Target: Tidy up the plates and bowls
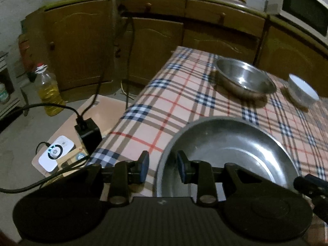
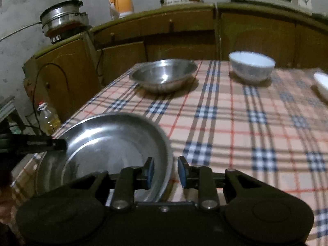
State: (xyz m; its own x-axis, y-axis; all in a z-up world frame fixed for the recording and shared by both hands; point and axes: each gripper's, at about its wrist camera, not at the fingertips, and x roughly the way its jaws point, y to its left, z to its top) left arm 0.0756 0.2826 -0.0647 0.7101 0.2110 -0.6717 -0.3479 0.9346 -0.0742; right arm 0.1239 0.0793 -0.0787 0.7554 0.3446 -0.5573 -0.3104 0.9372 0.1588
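A large steel basin (image 1: pixel 227 149) sits at the near left corner of the checked table; it also shows in the right wrist view (image 2: pixel 110 141). My left gripper (image 1: pixel 163 167) is open, its fingers straddling the basin's left rim. My right gripper (image 2: pixel 165 171) is open, its fingers straddling the basin's right rim. A smaller steel bowl (image 1: pixel 245 78) (image 2: pixel 164 74) stands further back. A white ceramic bowl (image 1: pixel 302 90) (image 2: pixel 251 65) stands to its right. A white dish (image 2: pixel 321 84) shows at the far right edge.
The checked tablecloth (image 2: pixel 235 123) covers the table. Wooden cabinets (image 1: pixel 143 41) stand behind it with a pot (image 2: pixel 61 18), an orange kettle (image 2: pixel 121 2) and a microwave (image 1: pixel 305 8) on top. An oil bottle (image 1: pixel 48 90), cables and a black charger (image 1: pixel 87 129) lie left of the table.
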